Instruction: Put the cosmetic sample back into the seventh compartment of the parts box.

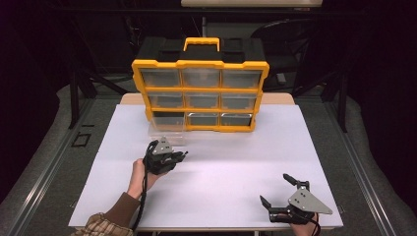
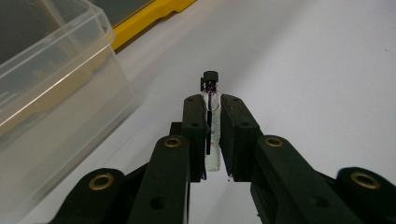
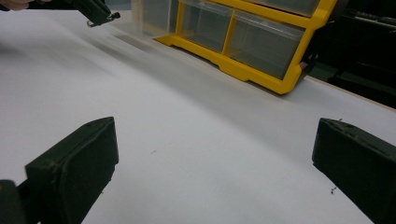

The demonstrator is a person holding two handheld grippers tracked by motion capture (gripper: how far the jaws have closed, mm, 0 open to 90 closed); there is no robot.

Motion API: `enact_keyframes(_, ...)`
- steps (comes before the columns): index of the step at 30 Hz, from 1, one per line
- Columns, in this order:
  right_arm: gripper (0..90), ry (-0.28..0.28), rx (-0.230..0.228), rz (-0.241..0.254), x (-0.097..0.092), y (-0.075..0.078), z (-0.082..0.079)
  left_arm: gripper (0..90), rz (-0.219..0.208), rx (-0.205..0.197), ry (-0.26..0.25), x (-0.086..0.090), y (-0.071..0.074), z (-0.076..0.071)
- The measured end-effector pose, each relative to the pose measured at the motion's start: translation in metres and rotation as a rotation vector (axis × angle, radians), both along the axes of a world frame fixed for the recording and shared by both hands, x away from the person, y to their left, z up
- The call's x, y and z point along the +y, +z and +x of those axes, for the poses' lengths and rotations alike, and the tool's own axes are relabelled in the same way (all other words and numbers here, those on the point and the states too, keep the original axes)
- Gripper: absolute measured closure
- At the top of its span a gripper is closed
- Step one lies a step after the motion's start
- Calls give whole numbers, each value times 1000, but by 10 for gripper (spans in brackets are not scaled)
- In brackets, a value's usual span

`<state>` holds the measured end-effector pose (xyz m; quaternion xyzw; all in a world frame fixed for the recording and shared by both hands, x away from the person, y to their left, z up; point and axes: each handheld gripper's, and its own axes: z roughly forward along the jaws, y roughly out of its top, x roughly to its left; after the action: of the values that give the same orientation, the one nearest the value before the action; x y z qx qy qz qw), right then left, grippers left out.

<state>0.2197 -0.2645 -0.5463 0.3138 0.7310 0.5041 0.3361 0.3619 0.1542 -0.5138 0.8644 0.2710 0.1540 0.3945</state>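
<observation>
A: In the left gripper view we see our left tool (image 2: 212, 135) clamped on a small clear vial (image 2: 212, 140) with a black cap, the cap sticking out past the tips at the centre of the frame. In the high view that tool (image 1: 181, 156) sits left of centre, held just above the white bench (image 1: 236, 162).

B: And beside it? We have a clear plastic drawer (image 2: 51, 93) at the left edge of that same view, pulled out and resting on the bench.

A: Yes. From above, the drawer (image 1: 167, 132) lies right in front of the yellow organizer (image 1: 200, 86), below the dark empty slot at its lower left. The organizer stands upright in the upper middle of the frame, its other drawers in place.

B: Our right tool (image 1: 278, 191) rests at the lower right, well apart from the vial. Its jaws stand wide apart with only bare bench between them.

A: In the right gripper view the organizer (image 3: 252, 42) crosses the top, and the left tool (image 3: 100, 14) shows in the upper left corner.
</observation>
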Motion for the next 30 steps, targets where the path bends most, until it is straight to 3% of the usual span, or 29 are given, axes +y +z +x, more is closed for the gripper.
enact_keyframes(30, 0, -1, 5, -7, 1, 0, 0, 808, -49, -37, 71, 27, 13, 7)
